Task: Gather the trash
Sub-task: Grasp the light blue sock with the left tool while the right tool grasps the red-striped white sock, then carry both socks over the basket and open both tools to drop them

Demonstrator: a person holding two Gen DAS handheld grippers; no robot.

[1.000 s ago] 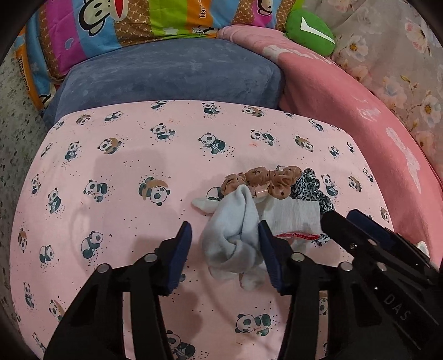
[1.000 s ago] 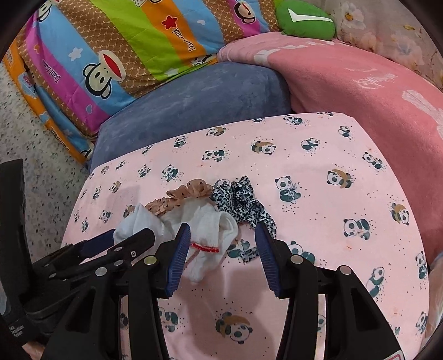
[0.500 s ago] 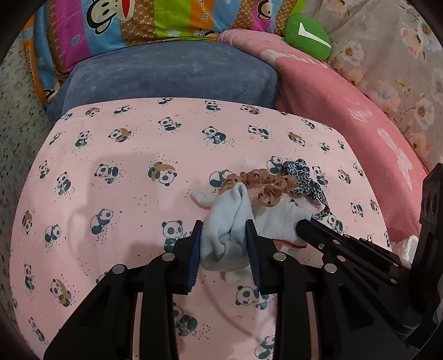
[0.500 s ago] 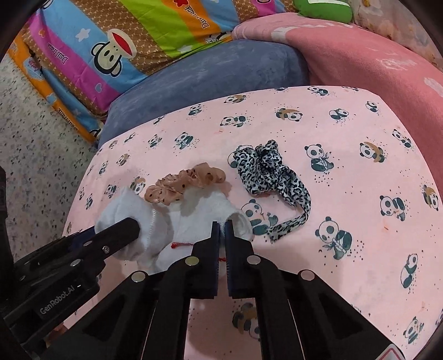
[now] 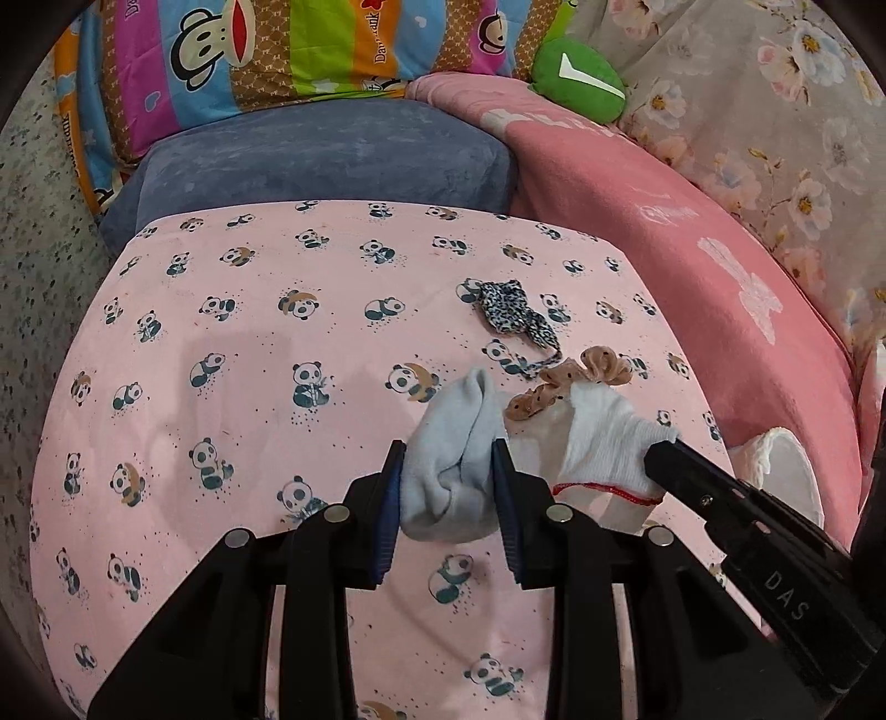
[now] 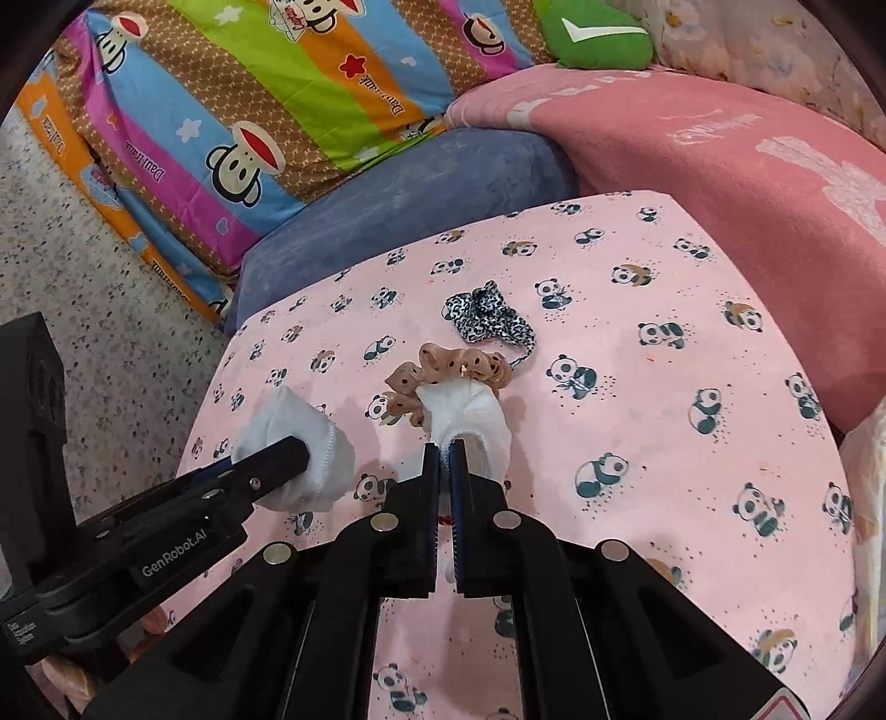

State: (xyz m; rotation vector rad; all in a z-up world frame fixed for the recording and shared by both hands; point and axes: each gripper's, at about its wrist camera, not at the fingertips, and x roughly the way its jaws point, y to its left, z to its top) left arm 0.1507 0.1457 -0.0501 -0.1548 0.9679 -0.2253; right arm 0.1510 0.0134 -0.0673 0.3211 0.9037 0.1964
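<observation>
My left gripper is shut on a balled pale blue-grey sock and holds it above the pink panda sheet. It also shows in the right wrist view. My right gripper is shut on a white sock with a red-stitched cuff, lifted off the sheet; it also shows in the left wrist view. A tan dotted scrunchie hangs on the white sock's toe. A leopard-print scrunchie lies on the sheet beyond.
A blue-grey cushion and a striped monkey-print quilt lie at the back. A pink blanket and a green cushion are to the right. Speckled floor is left. A white bag sits at right.
Both grippers have closed on their socks and lifted them, pulling the pair apart. The tan scrunchie came up with the white sock; the leopard scrunchie stayed on the sheet.
</observation>
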